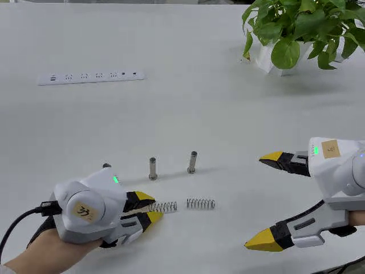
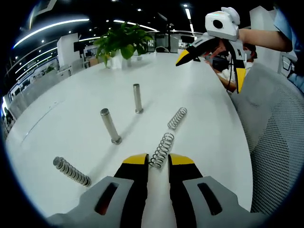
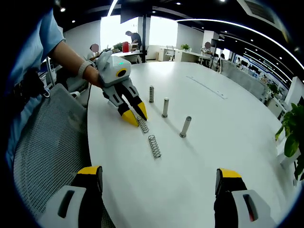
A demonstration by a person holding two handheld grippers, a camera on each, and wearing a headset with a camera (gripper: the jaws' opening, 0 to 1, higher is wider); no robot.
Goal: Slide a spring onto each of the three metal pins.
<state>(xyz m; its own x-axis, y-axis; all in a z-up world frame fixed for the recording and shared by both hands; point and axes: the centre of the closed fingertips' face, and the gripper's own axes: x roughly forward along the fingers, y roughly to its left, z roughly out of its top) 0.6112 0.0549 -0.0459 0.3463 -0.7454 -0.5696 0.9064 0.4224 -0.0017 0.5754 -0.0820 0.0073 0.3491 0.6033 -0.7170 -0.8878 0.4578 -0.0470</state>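
A broad white desk (image 1: 188, 114) ran out bare, with a power strip (image 1: 91, 76) toward the far left edge and a plant (image 1: 296, 28) in the far right corner. The left gripper (image 1: 157, 207) sat low by the near edge, its jaws only narrowly apart and bracketing the end of the near spring (image 1: 165, 206); whether they had bitten, I couldn't tell. The second spring (image 1: 201, 203) lay loose just beside it. Behind them stood a bare pin (image 1: 153, 168) and the other bare pin (image 1: 192, 162), while the third pin (image 3: 151, 93) already wore its coil. The right gripper (image 1: 254, 202) hovered empty, jaws wide apart, well off toward the right edge. The danger, as I read it: held by its tip alone, that spring could droop, twist or squirt free and roll for the near edge, and a clumsy approach might topple a free-standing pin. There was plenty of open desk beyond the pins, much less on the near side.
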